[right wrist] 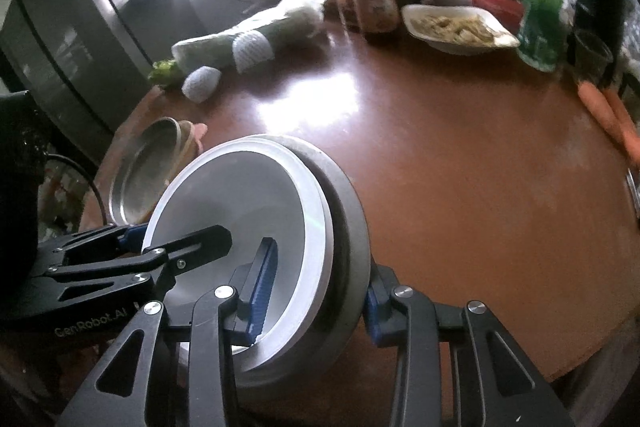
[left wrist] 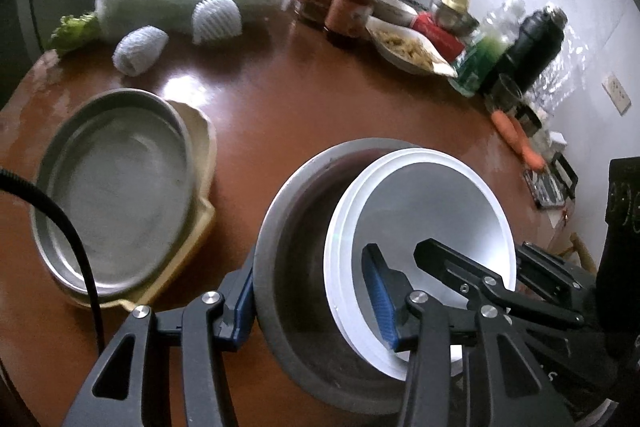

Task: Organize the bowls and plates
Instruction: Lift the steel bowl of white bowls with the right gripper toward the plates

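Note:
A grey metal bowl (left wrist: 276,267) with white bowls (left wrist: 420,207) nested inside it hangs tilted over the brown table (left wrist: 280,99). My left gripper (left wrist: 312,301) is shut on the stack's near rim, with one blue pad outside the grey wall and the other inside the white bowl. In the right wrist view my right gripper (right wrist: 318,301) is shut on the opposite rim of the white bowls (right wrist: 240,195) and grey bowl (right wrist: 352,227) in the same way. A metal plate (left wrist: 116,187) rests on a yellow plate (left wrist: 202,195) to the left.
Along the table's far side stand sauce jars (left wrist: 348,11), a wrapped cabbage (left wrist: 180,1), two foam-netted fruits (left wrist: 140,51), a dish of food (left wrist: 408,47), a green bottle (left wrist: 480,59), a black flask (left wrist: 536,43) and carrots (left wrist: 516,139). A black cable (left wrist: 68,227) crosses the metal plate.

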A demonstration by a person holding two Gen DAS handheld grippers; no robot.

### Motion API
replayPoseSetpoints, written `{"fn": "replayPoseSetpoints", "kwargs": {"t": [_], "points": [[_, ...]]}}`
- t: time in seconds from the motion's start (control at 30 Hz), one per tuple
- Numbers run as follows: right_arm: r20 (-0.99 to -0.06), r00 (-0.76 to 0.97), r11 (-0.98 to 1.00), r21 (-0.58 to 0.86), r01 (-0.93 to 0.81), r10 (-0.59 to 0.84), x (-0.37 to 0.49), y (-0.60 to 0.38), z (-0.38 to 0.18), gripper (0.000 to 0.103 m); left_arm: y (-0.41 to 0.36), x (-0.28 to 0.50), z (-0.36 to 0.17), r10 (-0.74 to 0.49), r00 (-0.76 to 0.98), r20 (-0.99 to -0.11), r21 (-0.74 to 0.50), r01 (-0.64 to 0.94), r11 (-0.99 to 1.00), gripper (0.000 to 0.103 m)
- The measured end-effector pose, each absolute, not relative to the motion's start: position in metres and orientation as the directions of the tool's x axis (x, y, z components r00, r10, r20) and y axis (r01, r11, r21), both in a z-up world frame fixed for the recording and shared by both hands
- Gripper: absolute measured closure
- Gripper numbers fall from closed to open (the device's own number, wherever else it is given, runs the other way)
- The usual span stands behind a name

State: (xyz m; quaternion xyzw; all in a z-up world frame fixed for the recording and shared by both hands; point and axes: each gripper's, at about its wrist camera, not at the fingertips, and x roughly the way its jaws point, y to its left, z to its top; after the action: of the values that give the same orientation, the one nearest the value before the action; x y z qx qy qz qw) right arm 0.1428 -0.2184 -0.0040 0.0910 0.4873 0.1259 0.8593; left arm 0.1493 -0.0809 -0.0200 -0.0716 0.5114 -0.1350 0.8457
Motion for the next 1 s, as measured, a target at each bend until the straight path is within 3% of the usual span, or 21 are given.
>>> {"fn": "replayPoseSetpoints", "kwargs": {"t": [0.7,1.0], "points": [[-0.737,0.525,0.898,0.272,-0.345,0.425,0.198,-0.096,0.053,0.063,0.037,0.153,0.036,-0.172,0.601,-0.78,-0.222,-0.01,0.975,0.055],[-0.746,0.502,0.886,0.263,-0.382,0.438,0.215,-0.065,0.048,0.063,0.062,0.161,0.023,-0.142,0.588,-0.796,-0.221,-0.065,0.973,0.055]]}}
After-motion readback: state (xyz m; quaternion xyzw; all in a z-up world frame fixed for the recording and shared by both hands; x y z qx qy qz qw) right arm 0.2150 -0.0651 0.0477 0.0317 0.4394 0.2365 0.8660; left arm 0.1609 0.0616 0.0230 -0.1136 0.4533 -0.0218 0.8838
